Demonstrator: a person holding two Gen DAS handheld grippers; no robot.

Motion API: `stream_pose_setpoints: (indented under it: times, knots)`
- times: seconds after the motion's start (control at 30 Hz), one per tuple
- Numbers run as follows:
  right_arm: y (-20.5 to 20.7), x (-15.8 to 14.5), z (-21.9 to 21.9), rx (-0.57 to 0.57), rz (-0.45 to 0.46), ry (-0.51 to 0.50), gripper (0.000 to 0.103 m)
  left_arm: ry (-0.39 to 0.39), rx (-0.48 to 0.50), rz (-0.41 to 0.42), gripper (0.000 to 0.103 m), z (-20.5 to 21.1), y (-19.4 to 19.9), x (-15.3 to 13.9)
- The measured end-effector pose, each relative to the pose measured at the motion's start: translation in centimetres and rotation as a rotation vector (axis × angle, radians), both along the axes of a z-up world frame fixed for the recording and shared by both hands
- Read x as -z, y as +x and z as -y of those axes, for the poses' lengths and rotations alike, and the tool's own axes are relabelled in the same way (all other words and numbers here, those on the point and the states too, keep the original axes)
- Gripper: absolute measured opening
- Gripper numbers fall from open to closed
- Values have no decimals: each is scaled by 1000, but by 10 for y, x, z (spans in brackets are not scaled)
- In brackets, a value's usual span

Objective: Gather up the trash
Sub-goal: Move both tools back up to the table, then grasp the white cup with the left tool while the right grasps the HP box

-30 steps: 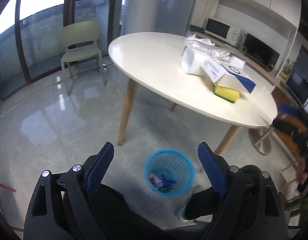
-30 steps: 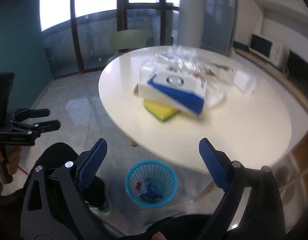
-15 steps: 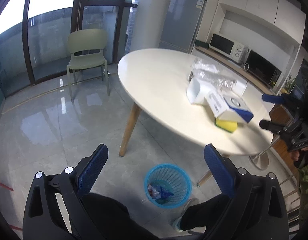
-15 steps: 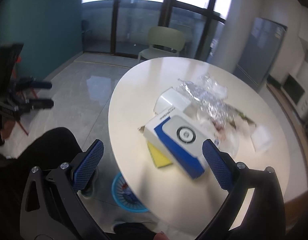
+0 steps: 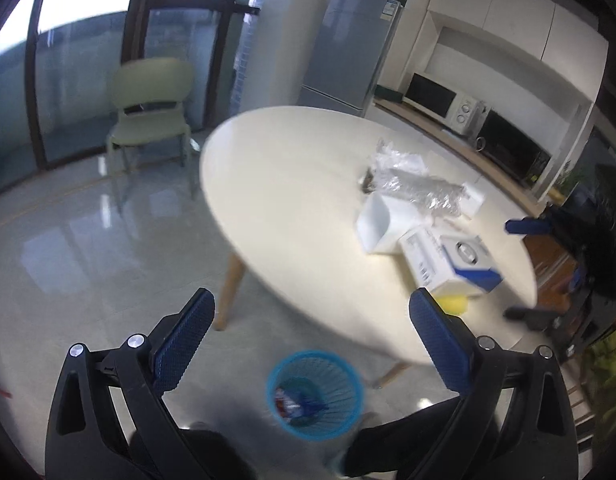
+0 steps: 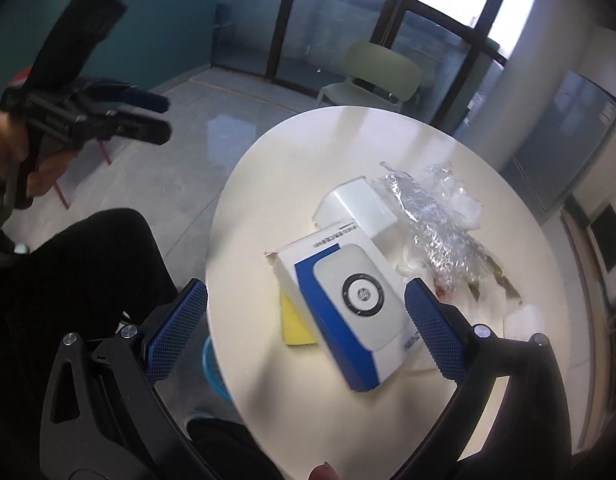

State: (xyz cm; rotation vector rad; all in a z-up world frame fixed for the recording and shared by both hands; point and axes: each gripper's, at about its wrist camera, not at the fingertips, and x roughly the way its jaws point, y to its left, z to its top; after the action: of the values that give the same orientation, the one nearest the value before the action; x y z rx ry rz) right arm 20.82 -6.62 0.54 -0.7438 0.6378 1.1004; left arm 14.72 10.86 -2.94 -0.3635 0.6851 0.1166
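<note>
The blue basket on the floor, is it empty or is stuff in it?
Not empty. The blue mesh plastic basket stands upright with a few crumpled wrappers lying at its bottom.

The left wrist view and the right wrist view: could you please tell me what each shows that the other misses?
Only the left wrist view shows the inside of the blue bin, with wrappers in it, and the microwave. Only the right wrist view shows the printed top of the blue and white box clearly. Both share the round table, the yellow sponge, crinkled foil and the green chair.

Both grippers rose, jaws widening, nothing between.
</note>
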Motion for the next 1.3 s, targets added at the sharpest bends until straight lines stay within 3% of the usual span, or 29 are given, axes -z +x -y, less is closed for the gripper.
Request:
stream_pose_setpoints:
  times: [0.13, 0.5, 0.8, 0.93, 1.1, 1.3]
  knots:
    - [11, -3, -4, -39, -25, -28, 94, -109, 47, -22, 96, 2, 27, 7]
    - [42, 16, -16, -99, -95, -142, 94, -171, 125, -75, 96, 11, 90, 18]
    - [40, 32, -17, -128, -119, -213, 86, -278, 235, -118, 92, 21, 152, 33]
    - [41, 28, -16, -98, -132, -192, 80, -229, 264, -130, 89, 30, 171, 33]
    - [33, 31, -17, -109, -92, -236, 78, -303, 298, -153, 69, 29, 185, 44]
    - [33, 28, -29, -157, -121, -279, 84, -392, 332, -161, 42, 31, 190, 58]
